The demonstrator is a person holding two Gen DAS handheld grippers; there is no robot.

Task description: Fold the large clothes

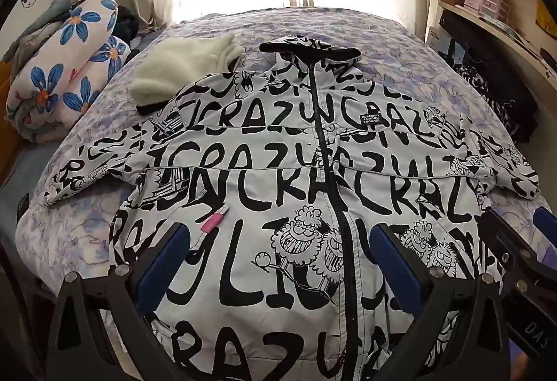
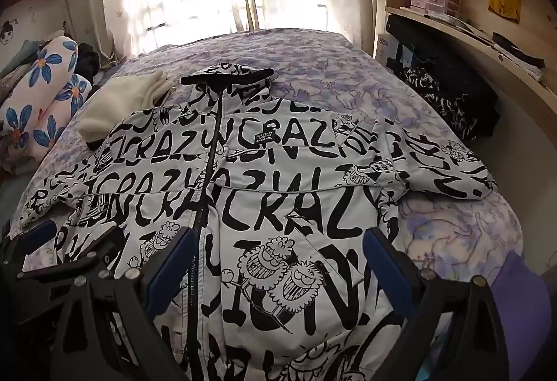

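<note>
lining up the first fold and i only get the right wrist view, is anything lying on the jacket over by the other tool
Observer: Yes. A small pink tag lies on the jacket, just beyond the left tool. In your view that tool's body hides it.
Operator: ok and is that tool pinching any cloth
Observer: No. In the left wrist view it is wide open over the jacket's lower front, with the fabric lying flat beneath it and nothing pinched.

Bed (image 1: 400, 43) w/ jacket (image 1: 278, 172) & cream fleece (image 1: 181, 64) on it.
</note>
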